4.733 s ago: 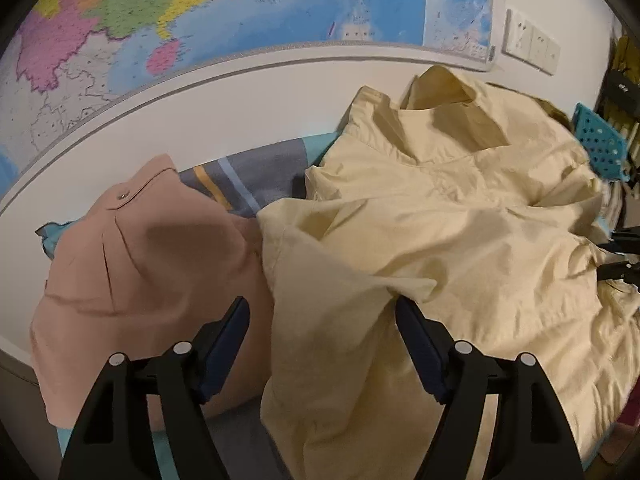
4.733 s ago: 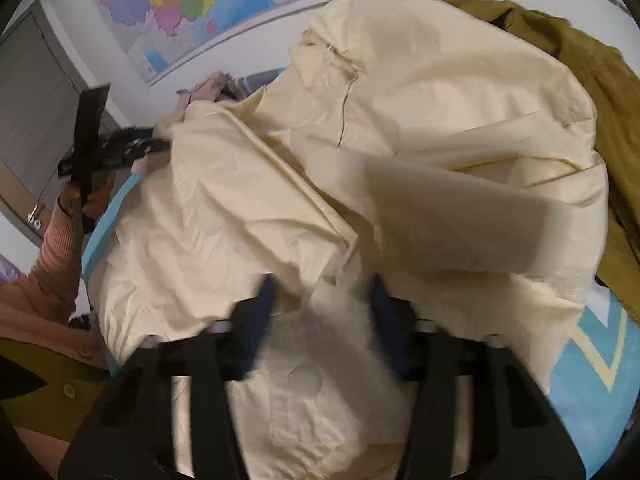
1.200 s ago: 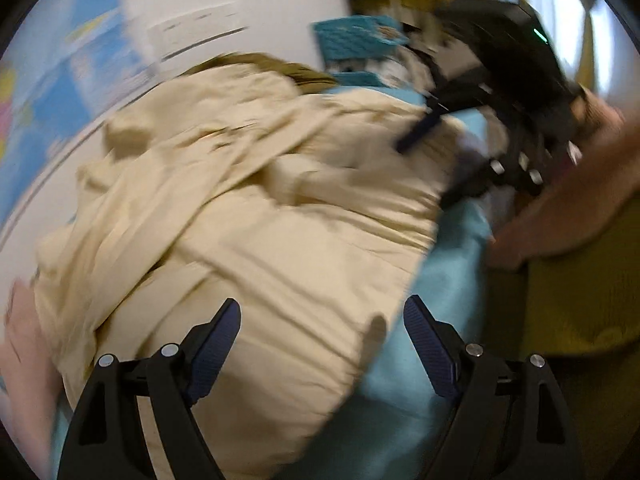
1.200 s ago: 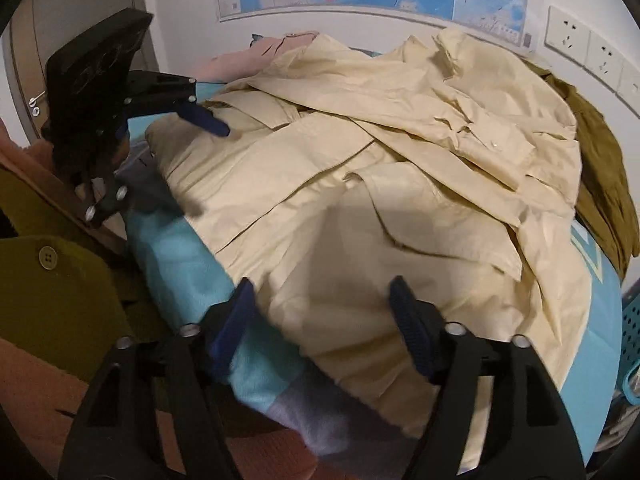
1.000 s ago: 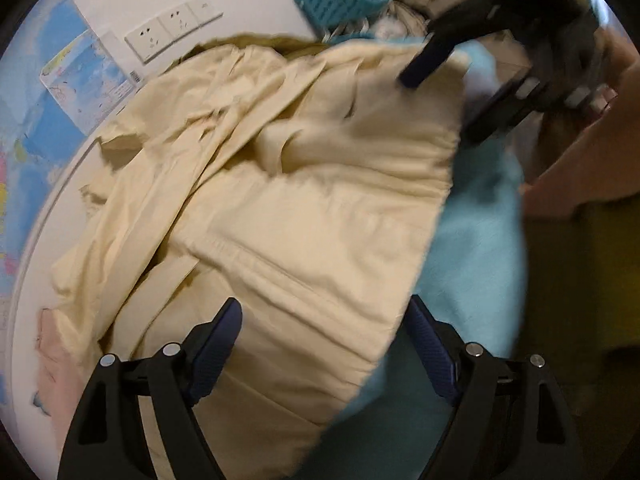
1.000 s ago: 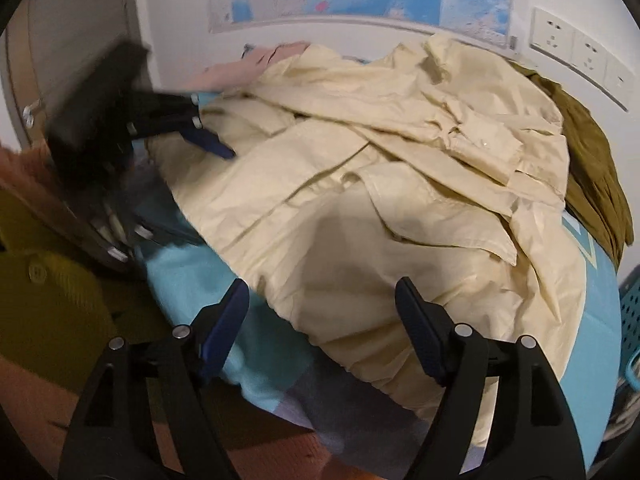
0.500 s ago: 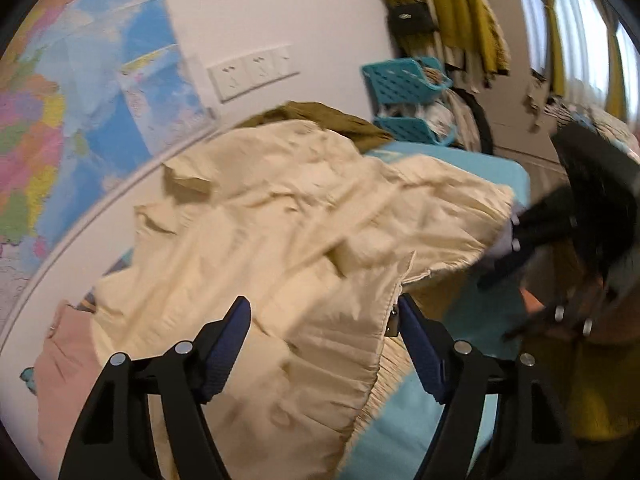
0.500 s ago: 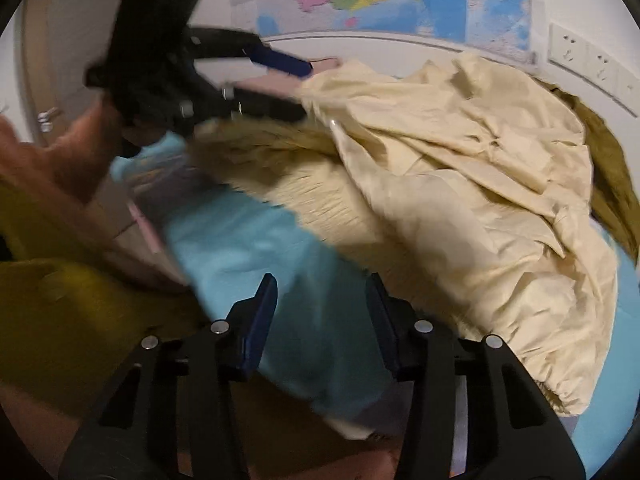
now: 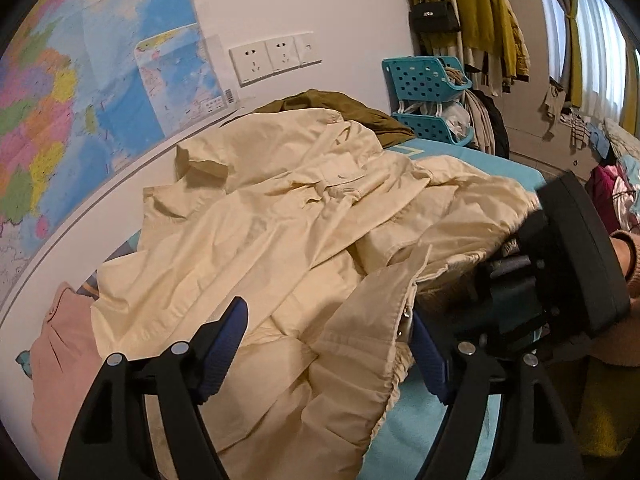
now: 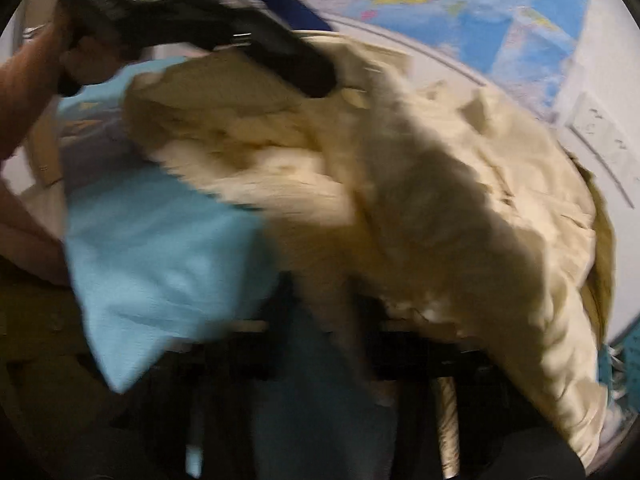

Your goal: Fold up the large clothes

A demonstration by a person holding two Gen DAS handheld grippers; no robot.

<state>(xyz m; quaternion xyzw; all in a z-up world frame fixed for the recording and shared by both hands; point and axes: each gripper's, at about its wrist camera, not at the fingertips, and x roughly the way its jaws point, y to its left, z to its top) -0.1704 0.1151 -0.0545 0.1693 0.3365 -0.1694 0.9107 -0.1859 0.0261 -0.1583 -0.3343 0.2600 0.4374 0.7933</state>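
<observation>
Lifted since a moment ago, the cream jacket's (image 9: 280, 240) gathered hem now bunches between the spread fingers of my left tool (image 9: 326, 344), ungripped, the rest heaped on the blue bed (image 9: 424, 420), while my right tool (image 10: 320, 320) is too blurred to tell

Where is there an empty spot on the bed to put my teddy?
Bare teal bedsheet shows at the near edge, beside the cream jacket's gathered hem, and past it towards the blue plastic baskets. By the wall, jacket, olive garment and pink garment crowd together.
</observation>
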